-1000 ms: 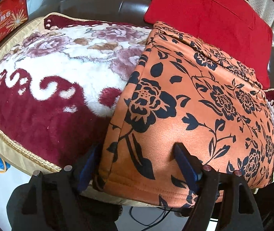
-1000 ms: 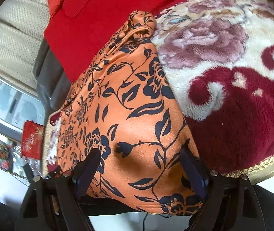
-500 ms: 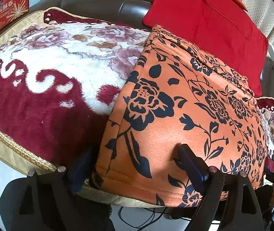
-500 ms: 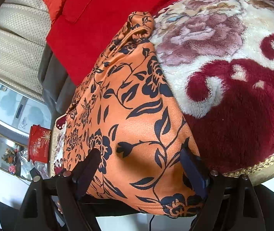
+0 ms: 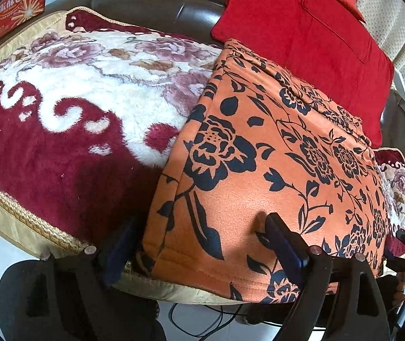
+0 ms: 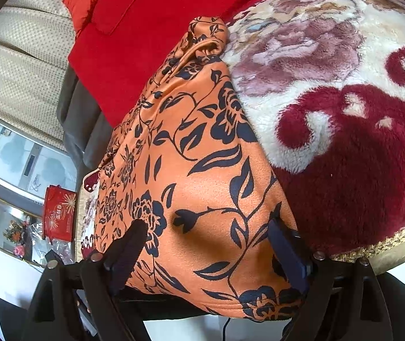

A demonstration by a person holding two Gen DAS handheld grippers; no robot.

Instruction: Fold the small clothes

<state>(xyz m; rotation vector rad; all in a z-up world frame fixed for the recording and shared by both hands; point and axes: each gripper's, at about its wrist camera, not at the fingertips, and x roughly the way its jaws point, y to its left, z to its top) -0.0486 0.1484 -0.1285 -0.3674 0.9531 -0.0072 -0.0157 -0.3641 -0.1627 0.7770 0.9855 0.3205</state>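
Sofa [image 5: 151,2] work, going from the big things down. Seeing the plush floral cover [image 5: 74,99] spreading over the seat, and the red cushion [image 5: 302,42] leaning against the backrest behind it. Finding the orange flowered garment [image 5: 273,156] lying on that cover as a long, partly folded panel, running from the front edge back toward the cushion, its far end bunching up.

Holding the left gripper [image 5: 199,224] wide and gripping nothing, straddling the near left corner: one finger hanging off beside the cloth, the other resting over it. Holding the right gripper [image 6: 206,224] equally wide and empty over the other near corner, both fingers above the fabric.

Judging the step as taking up the near hem [image 5: 202,278] for the next fold. Doing it well probably meaning:
- sliding the lower finger under every layer, not only the top one
- pinching both corners level with each other
- avoiding catching the plush pile underneath
- carrying the edge straight back, keeping it taut between the two grips
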